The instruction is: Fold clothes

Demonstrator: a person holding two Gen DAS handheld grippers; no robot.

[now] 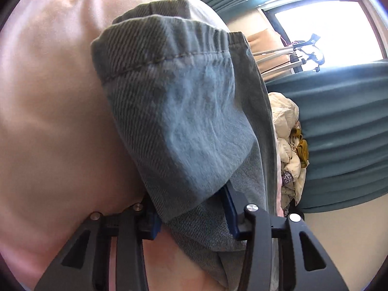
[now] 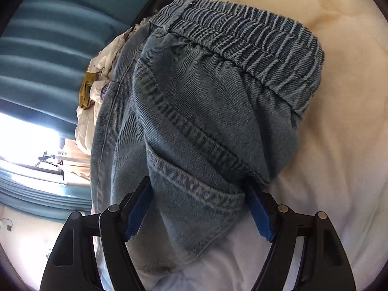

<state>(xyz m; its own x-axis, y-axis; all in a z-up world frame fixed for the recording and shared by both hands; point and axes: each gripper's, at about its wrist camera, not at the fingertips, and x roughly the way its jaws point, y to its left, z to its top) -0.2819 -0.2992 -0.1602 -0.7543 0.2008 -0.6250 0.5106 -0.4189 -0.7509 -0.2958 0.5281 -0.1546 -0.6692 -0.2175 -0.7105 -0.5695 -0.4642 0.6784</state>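
Observation:
A pair of faded blue denim jeans (image 1: 174, 111) with an elastic waistband (image 2: 245, 48) lies bunched on a pale cream sheet (image 1: 48, 101). In the left wrist view my left gripper (image 1: 188, 194) is shut on a thick fold of the denim, whose cloth covers the blue fingertips (image 1: 229, 208). In the right wrist view my right gripper (image 2: 197, 184) is shut on the jeans (image 2: 194, 121) near a pocket seam, with denim filling the gap between its blue pads (image 2: 260, 214). The waistband end points away from both grippers.
A heap of cream clothes (image 1: 288, 131) with a mustard piece (image 1: 302, 148) sits beyond the jeans; the same heap (image 2: 97, 77) shows in the right wrist view. Teal curtains (image 1: 339, 131) and a bright window (image 1: 322, 21) stand behind. The cream sheet (image 2: 327, 145) spreads around.

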